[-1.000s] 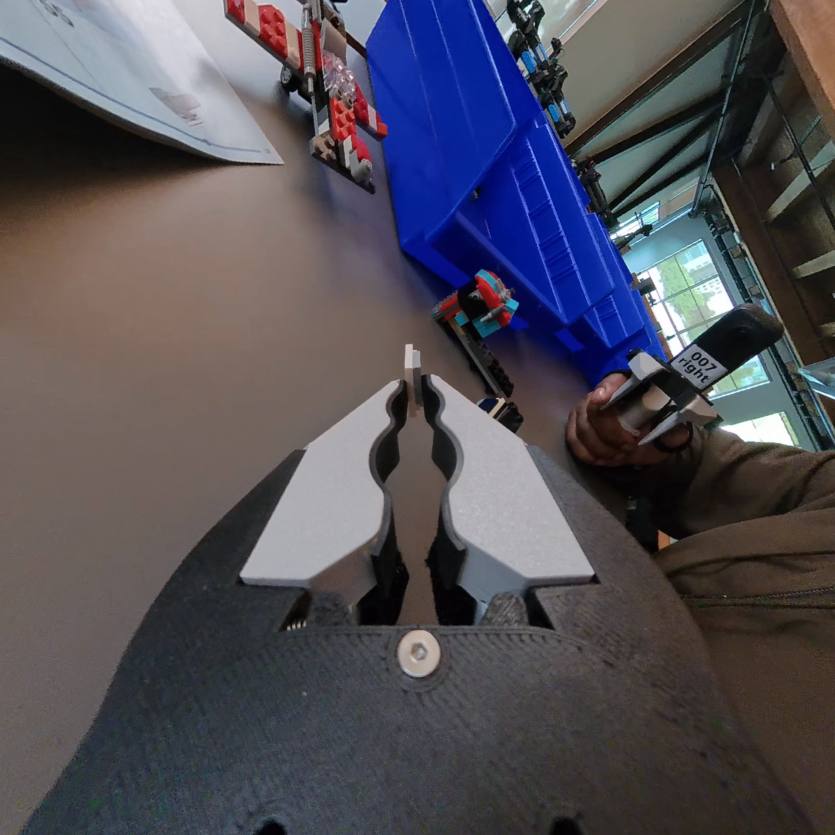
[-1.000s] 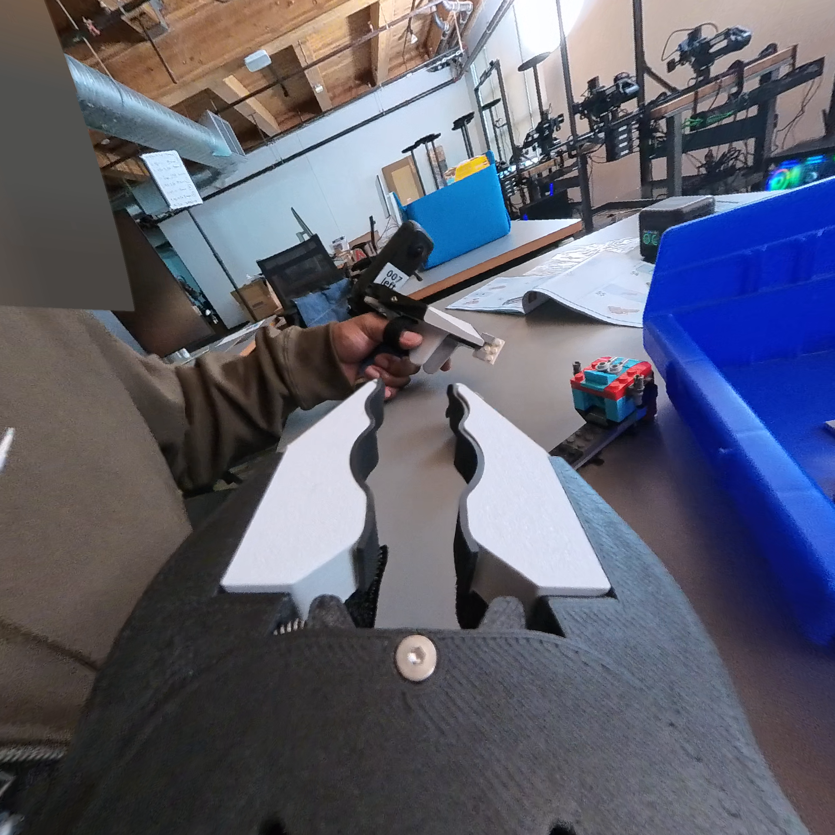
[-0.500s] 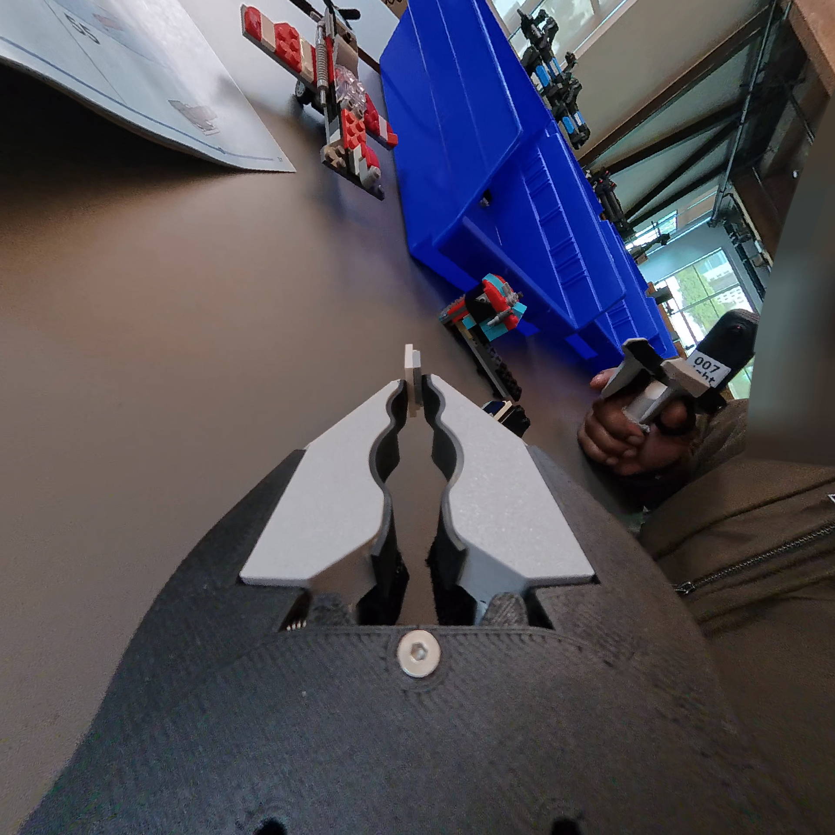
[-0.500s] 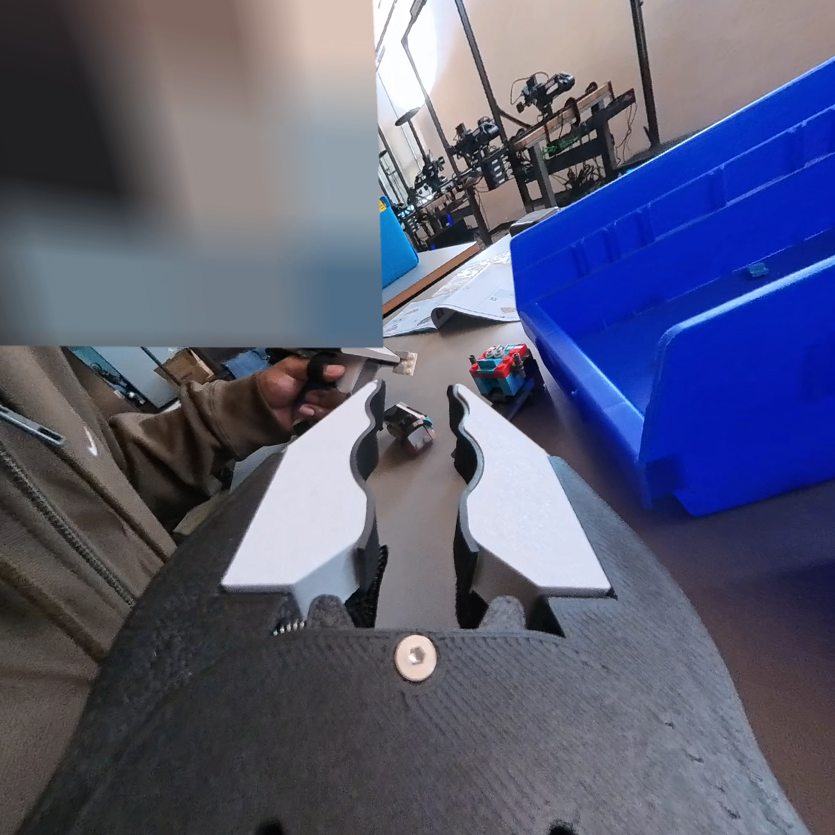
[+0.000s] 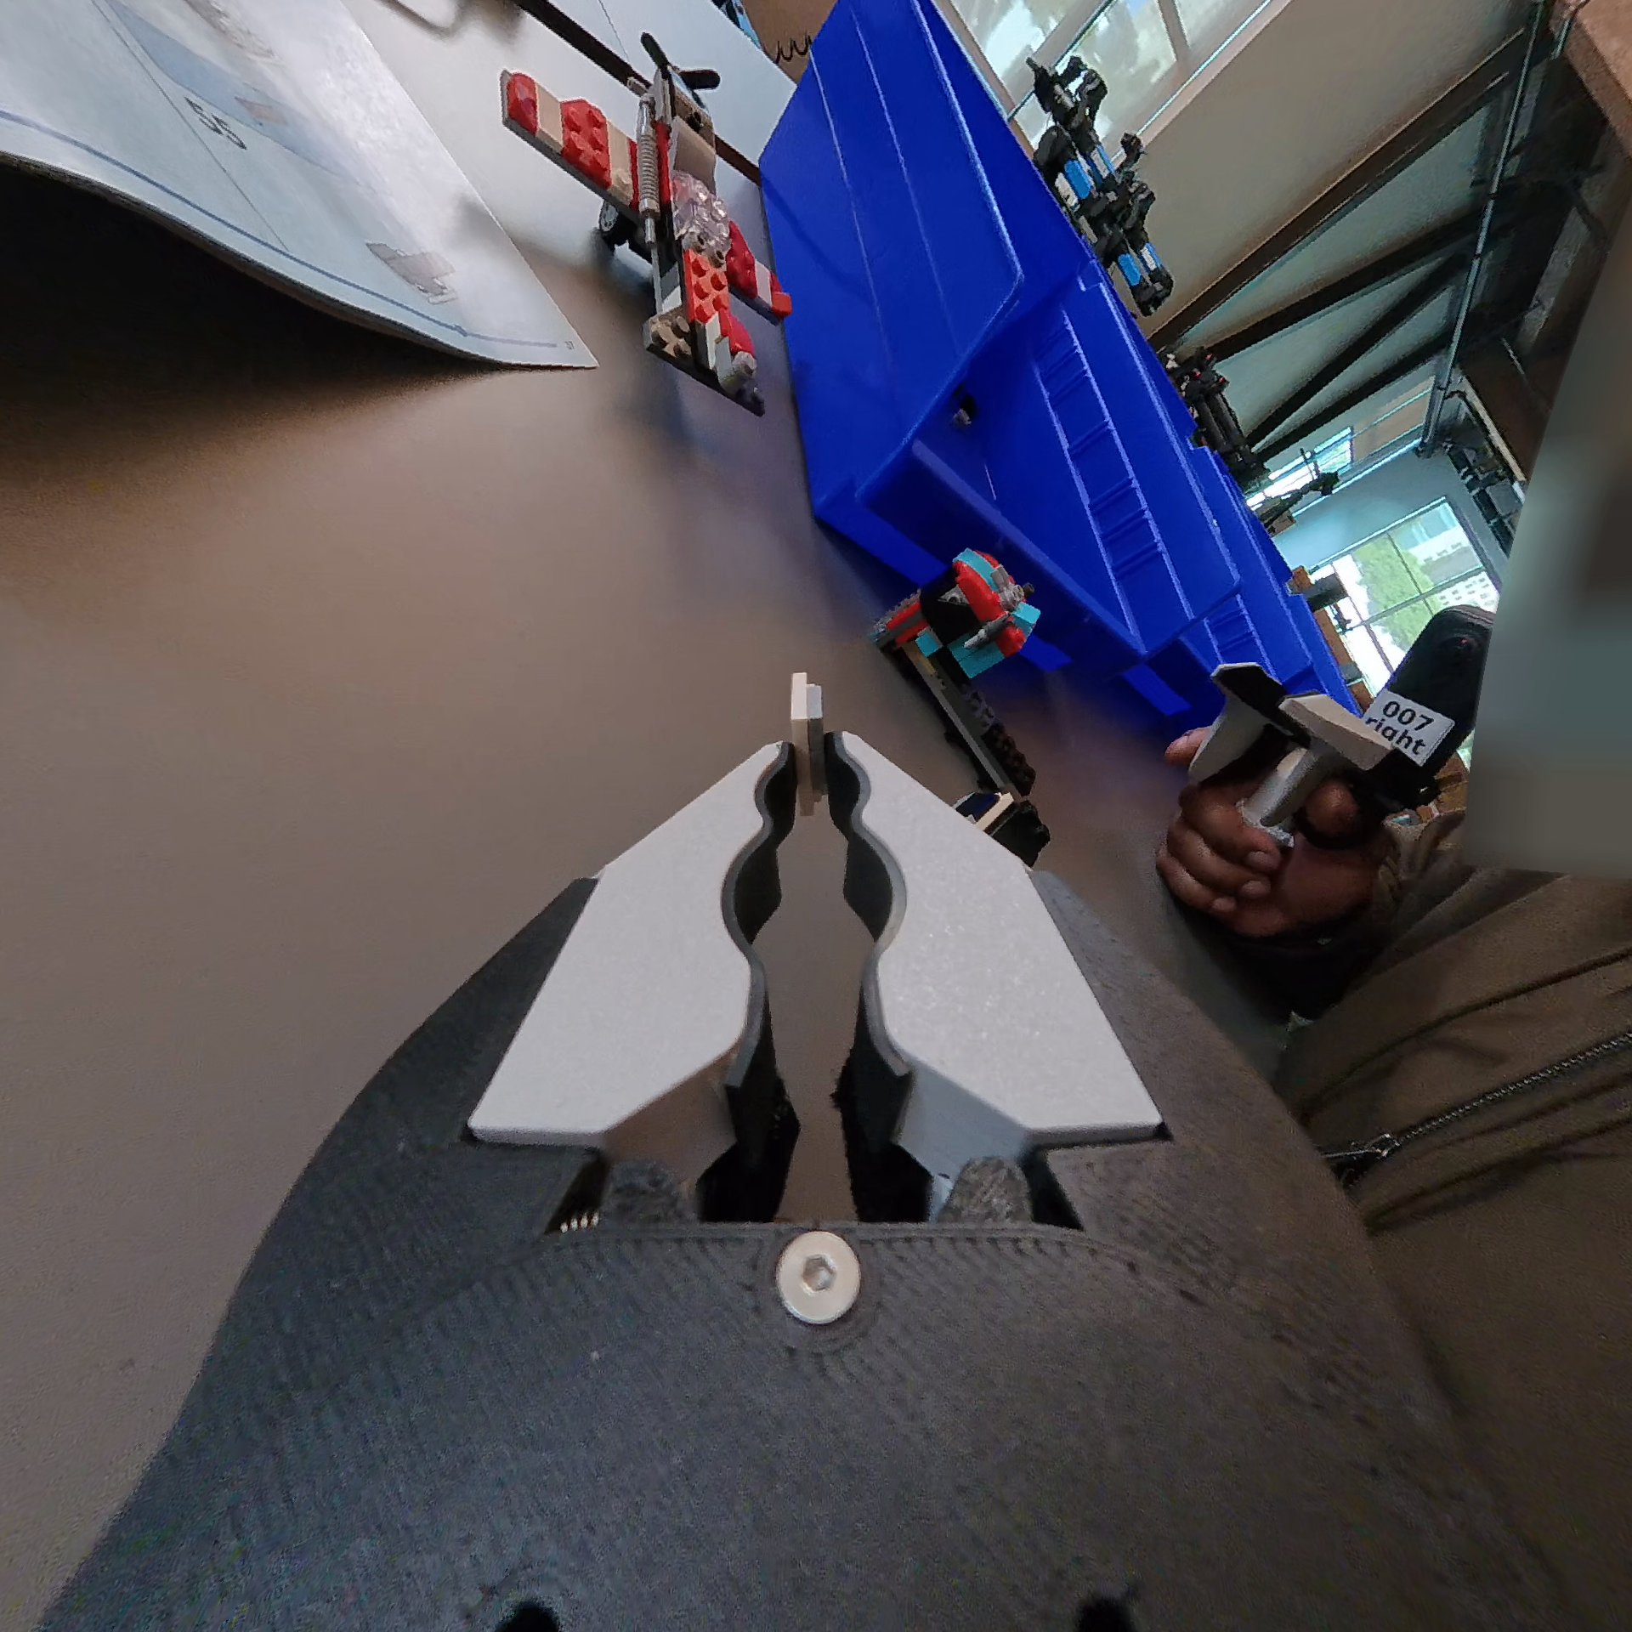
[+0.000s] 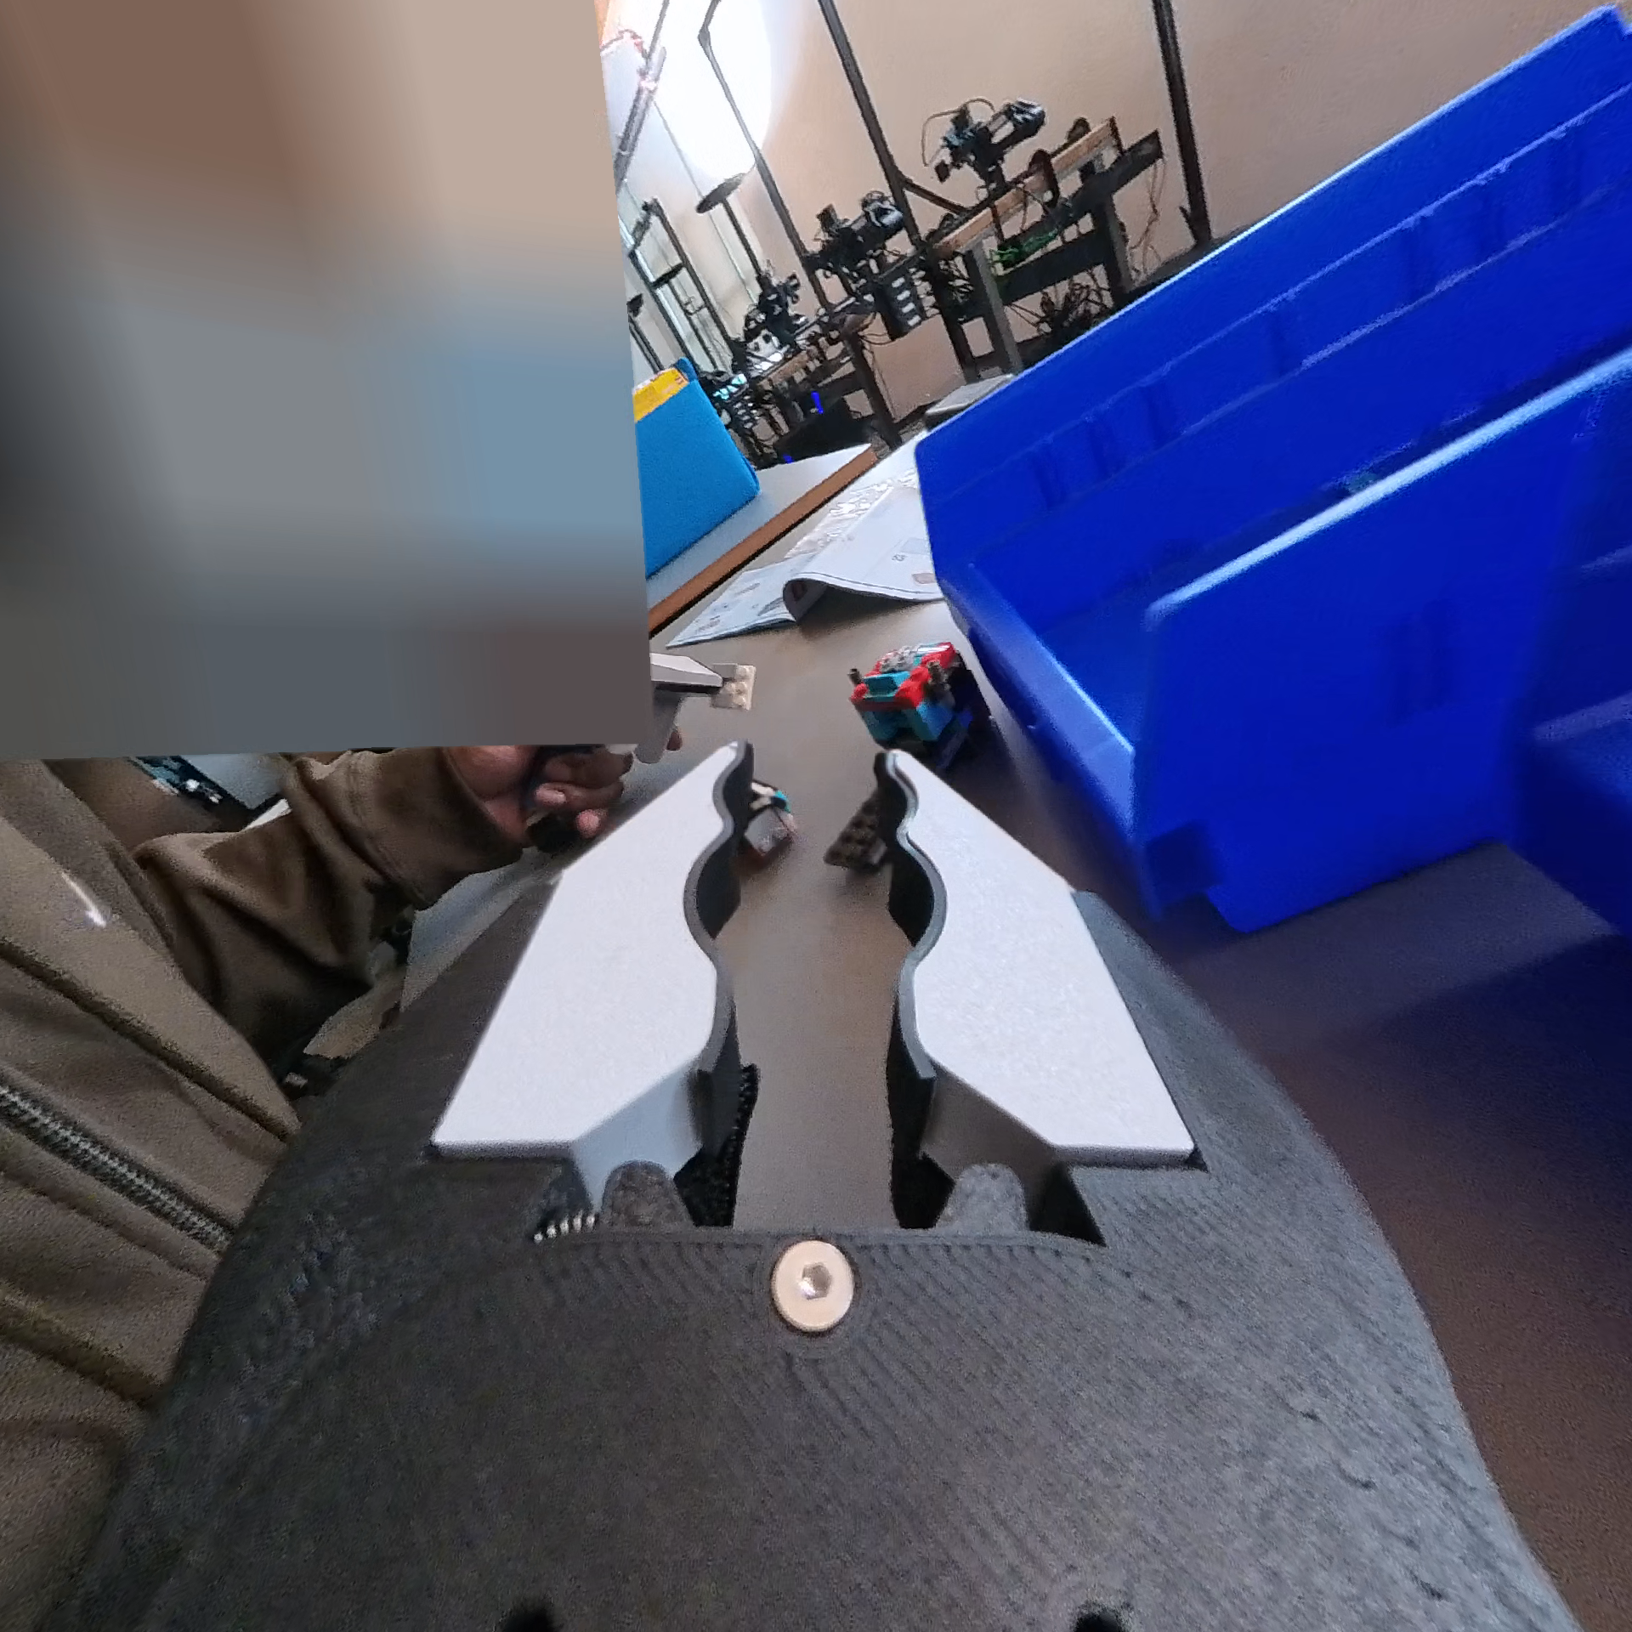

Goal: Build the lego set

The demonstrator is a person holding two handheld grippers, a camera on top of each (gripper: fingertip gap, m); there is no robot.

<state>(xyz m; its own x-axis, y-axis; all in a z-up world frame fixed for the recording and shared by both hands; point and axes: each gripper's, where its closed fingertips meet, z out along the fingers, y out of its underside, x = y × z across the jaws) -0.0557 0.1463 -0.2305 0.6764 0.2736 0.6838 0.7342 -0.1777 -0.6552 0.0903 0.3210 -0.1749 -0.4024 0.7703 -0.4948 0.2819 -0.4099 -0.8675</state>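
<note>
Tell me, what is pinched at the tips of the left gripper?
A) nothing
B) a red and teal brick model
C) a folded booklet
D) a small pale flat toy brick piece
D: the left gripper is closed on a small pale flat toy brick piece that sticks out past its fingertips.

Brick model (image 5: 958,609) just before the bins (image 5: 971,291) — booklet (image 5: 265,159) left, far back on the table (image 5: 309,662)
</note>
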